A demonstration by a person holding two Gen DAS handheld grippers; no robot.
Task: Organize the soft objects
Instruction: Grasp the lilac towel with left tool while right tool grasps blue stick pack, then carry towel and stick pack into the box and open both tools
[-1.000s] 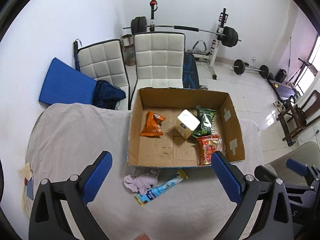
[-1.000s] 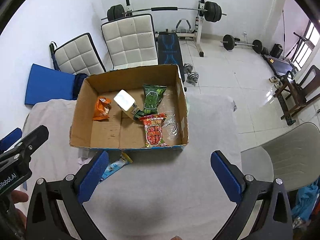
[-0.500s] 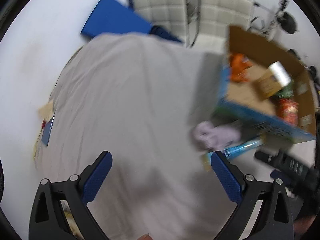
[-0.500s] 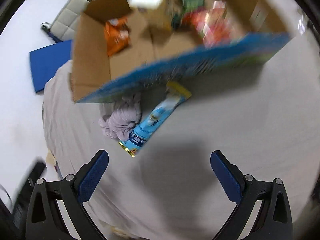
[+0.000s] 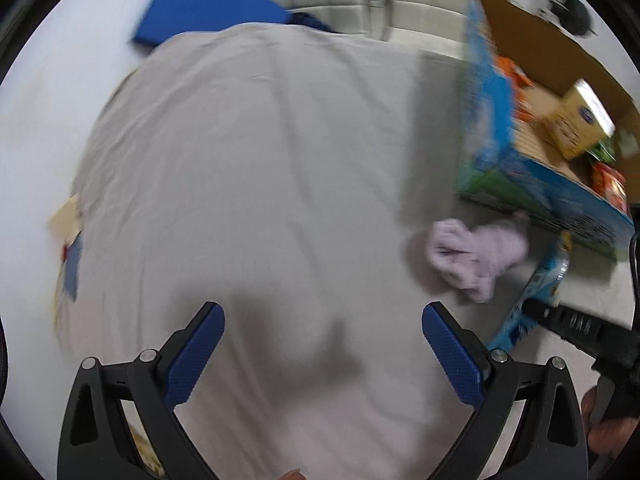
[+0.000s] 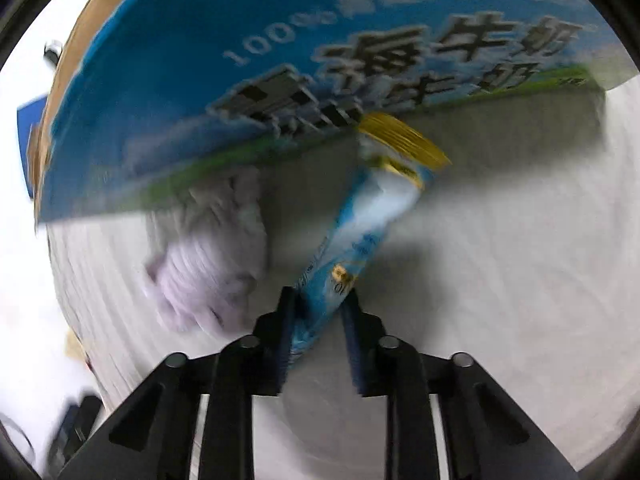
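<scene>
Two hand-held grippers over grey sheet (image 5: 260, 168): left (image 5: 323, 354) apart, right (image 6: 316, 330) just clamped on blue packet (image 6: 356, 236).

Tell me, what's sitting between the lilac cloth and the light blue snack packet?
Nothing: in the right wrist view only bare grey sheet separates the lilac cloth from the light blue snack packet.

One box (image 5: 516, 184), one cloth (image 5: 476, 254), one packet (image 6: 356, 240)

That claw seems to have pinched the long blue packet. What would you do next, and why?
Probably lift it straight up a little. The right gripper has just closed its jaws on the near end of the blue packet, whose far end lies against the cardboard box, close beside the lilac cloth.
</scene>
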